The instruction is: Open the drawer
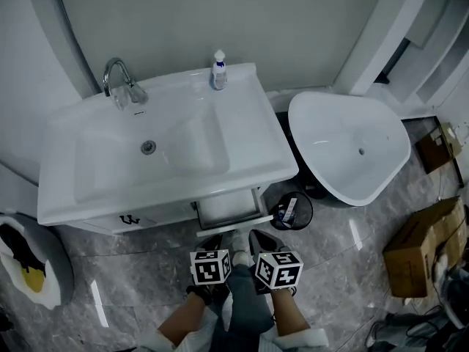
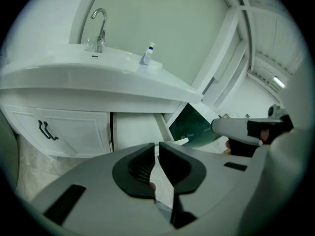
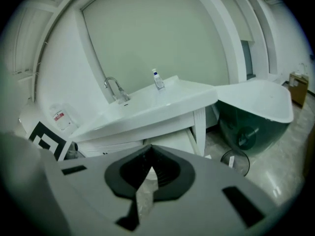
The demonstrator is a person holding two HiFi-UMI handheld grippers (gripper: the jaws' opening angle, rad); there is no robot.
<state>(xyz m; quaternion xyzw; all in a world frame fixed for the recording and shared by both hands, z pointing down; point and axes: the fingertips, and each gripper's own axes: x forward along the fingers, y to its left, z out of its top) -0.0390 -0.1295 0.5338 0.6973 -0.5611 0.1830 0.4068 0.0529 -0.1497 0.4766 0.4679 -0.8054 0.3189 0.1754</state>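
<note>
the drawer (image 1: 229, 210) under the sink (image 1: 245, 127) stands part way out, its front running 9 to 3. it lies at 12 o'clock, apart from both claws. the left gripper (image 2: 157, 149) keeps a narrow empty slit and looks slightly nearer. the right gripper (image 3: 149, 154) is closed and empty.

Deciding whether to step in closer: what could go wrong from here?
The drawer stands pulled out low in front of the person; stepping in could bump it. The black bin sits close by its right corner and might get knocked over. Left gripper and right gripper are both empty, off the drawer, so neither steadies it.
</note>
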